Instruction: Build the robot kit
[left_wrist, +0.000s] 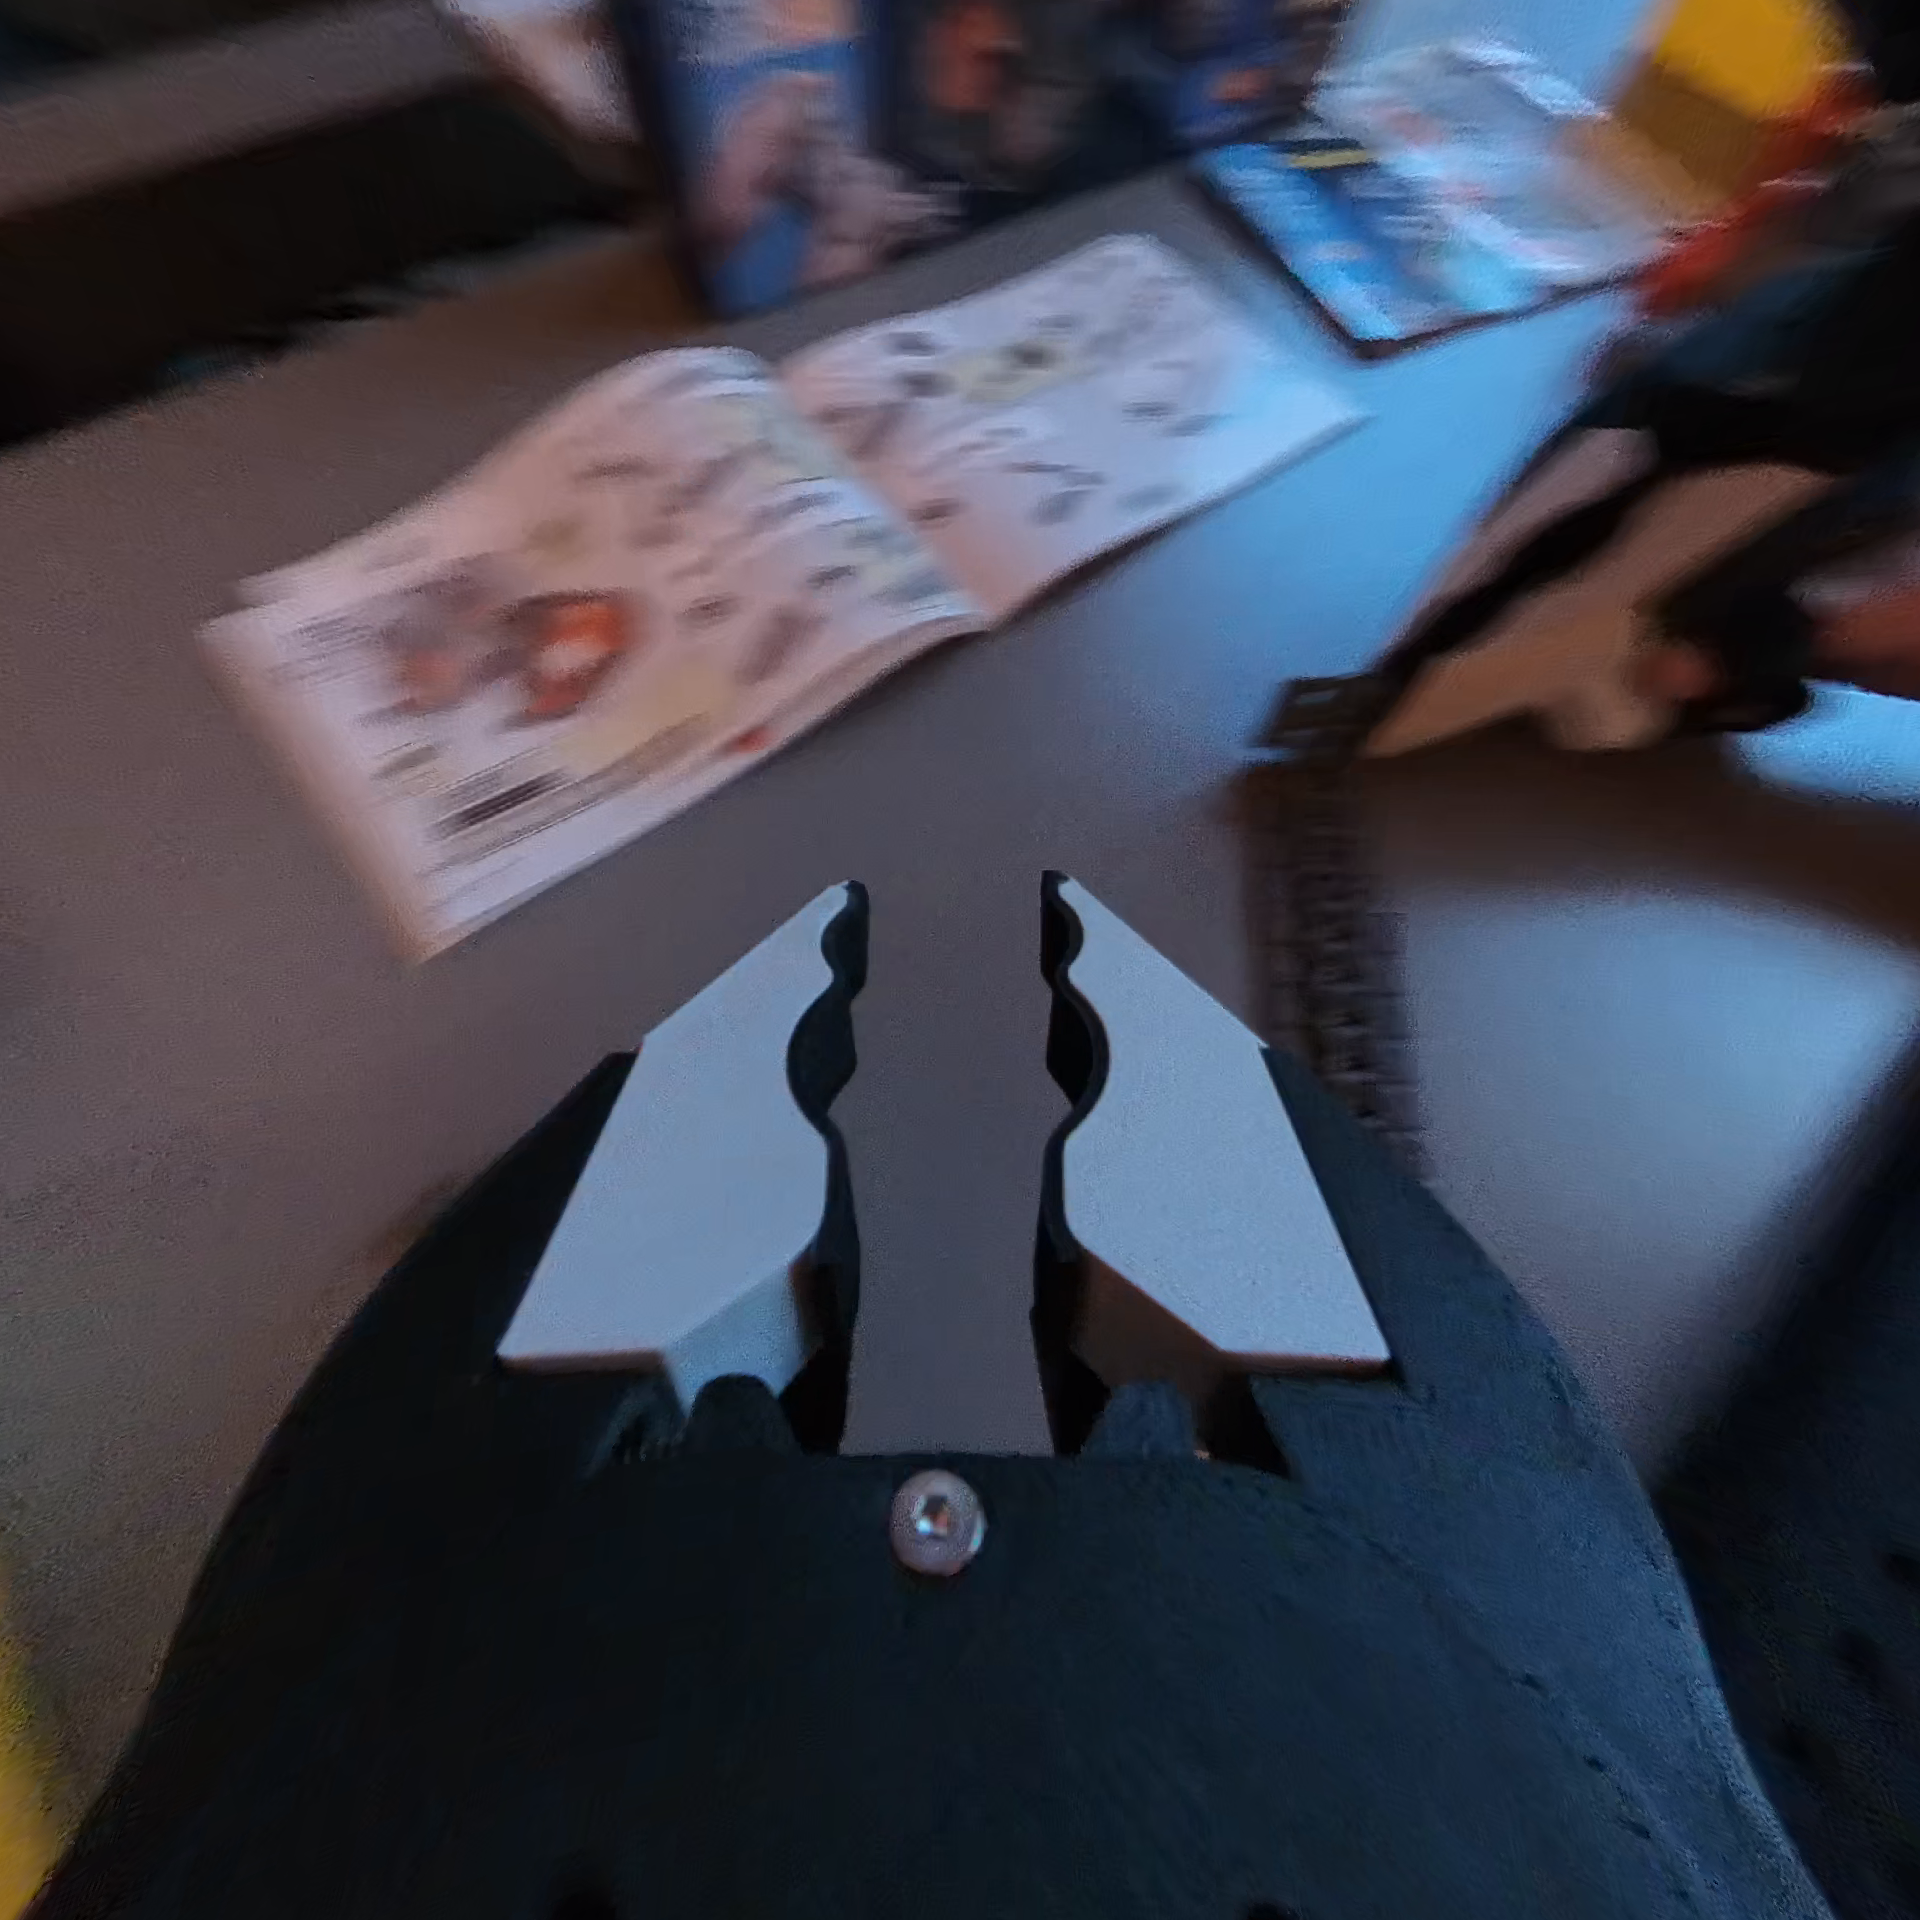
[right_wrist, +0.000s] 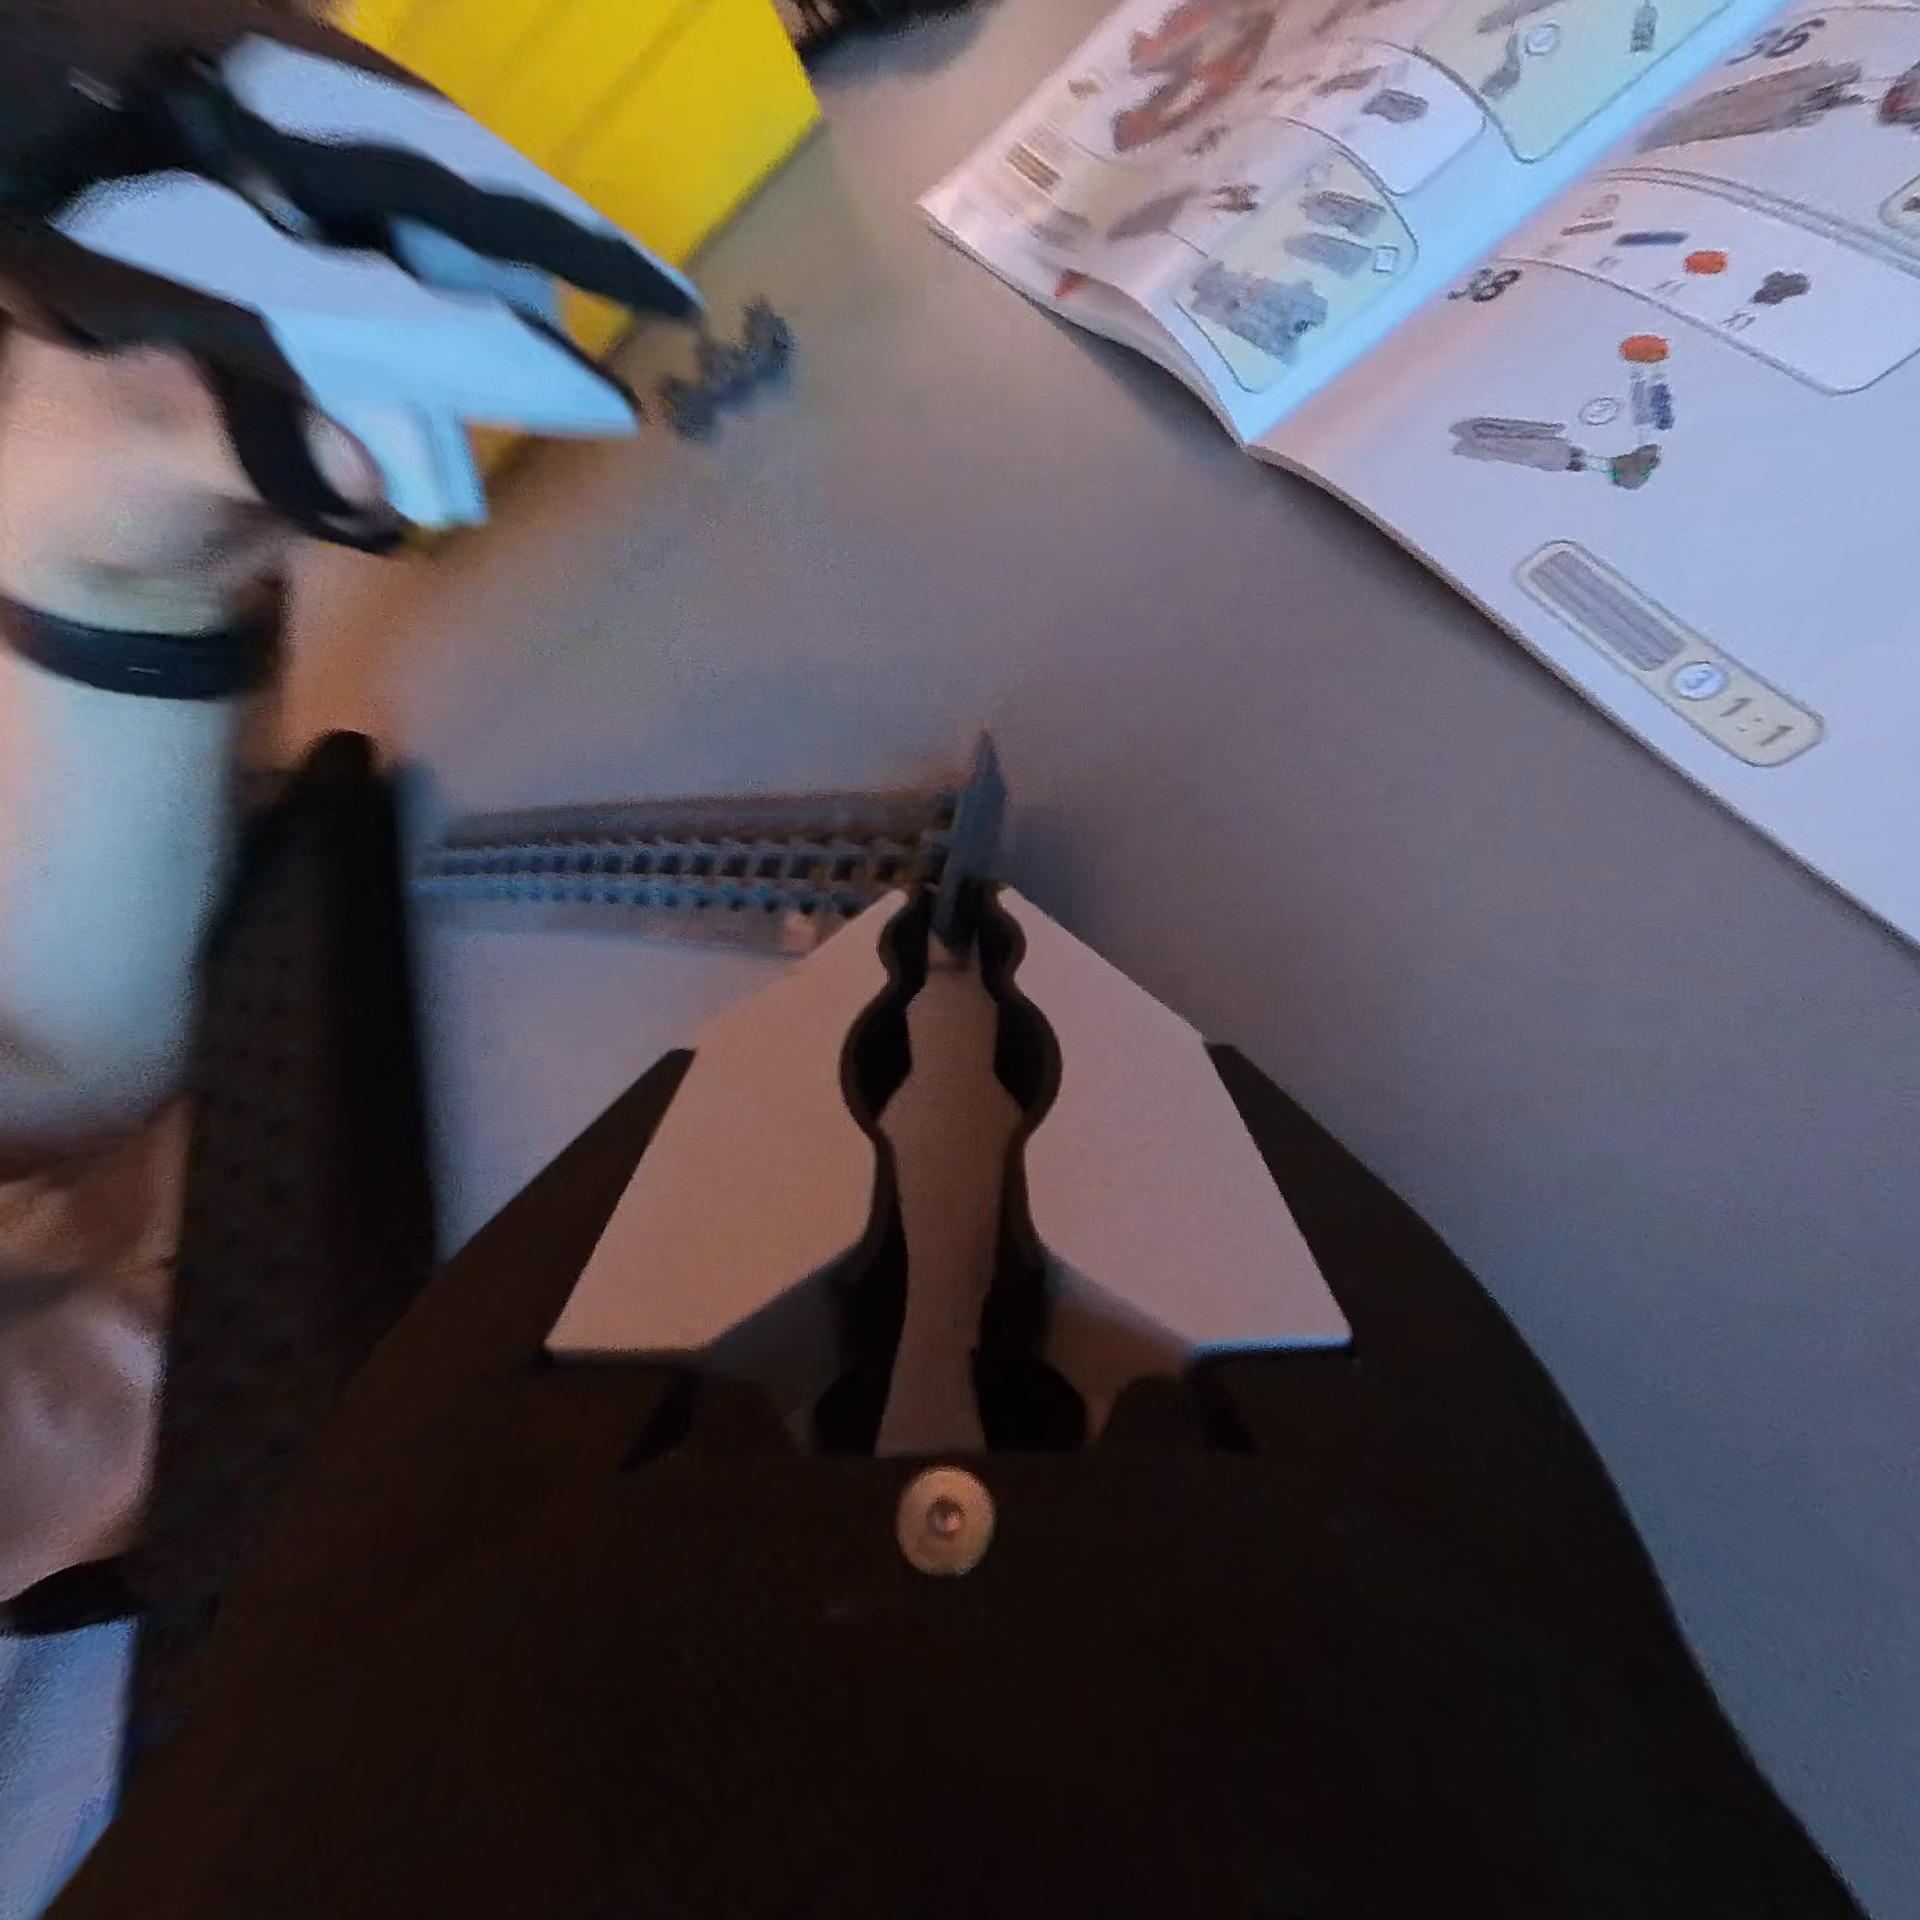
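Observation:
My right gripper (right_wrist: 951, 920) is shut on a small dark grey flat piece (right_wrist: 975, 826). The piece stands at the end of a long grey studded strip (right_wrist: 675, 852) lying on the grey table (right_wrist: 1195, 727). My left gripper (left_wrist: 951, 891) is open and empty, hovering over bare table just left of the strip (left_wrist: 1340, 987). The left view shows the right gripper (left_wrist: 1538, 644) with the dark piece (left_wrist: 1311, 717) at its tips. The right view shows the left gripper (right_wrist: 436, 312) blurred at upper left.
An open instruction booklet (left_wrist: 779, 582) lies beyond the left gripper and shows at upper right in the right view (right_wrist: 1558, 416). A yellow box (right_wrist: 644, 114) and a small dark grey part (right_wrist: 732, 364) sit at the back. Picture boxes (left_wrist: 790, 156) stand behind. About 15 centimetres separates my left fingertips from my right.

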